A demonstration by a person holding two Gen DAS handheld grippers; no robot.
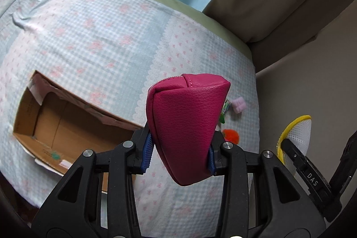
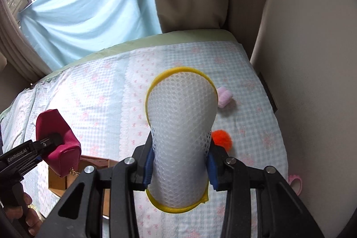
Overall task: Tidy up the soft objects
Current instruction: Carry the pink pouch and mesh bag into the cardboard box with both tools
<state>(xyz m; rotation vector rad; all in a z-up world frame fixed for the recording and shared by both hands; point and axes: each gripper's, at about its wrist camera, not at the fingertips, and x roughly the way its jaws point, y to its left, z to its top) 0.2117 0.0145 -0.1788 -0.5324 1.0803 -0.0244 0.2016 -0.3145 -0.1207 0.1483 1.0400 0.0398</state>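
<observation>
The left gripper (image 1: 180, 157) was clamped on a magenta zip pouch (image 1: 187, 126), held upright above a bed covered in a pale checked sheet (image 1: 93, 32), and the right gripper (image 2: 179, 167) pinched the middle of a white mesh bag with yellow trim (image 2: 181, 117), its long axis running away from the camera. The open cardboard box (image 1: 67, 126), the likely drop spot, lay below and to the left of both, clearly nearer the left gripper. A pink roll (image 2: 224, 97) and an orange pom-pom (image 2: 221, 137) still lay loose on the sheet to the right.
</observation>
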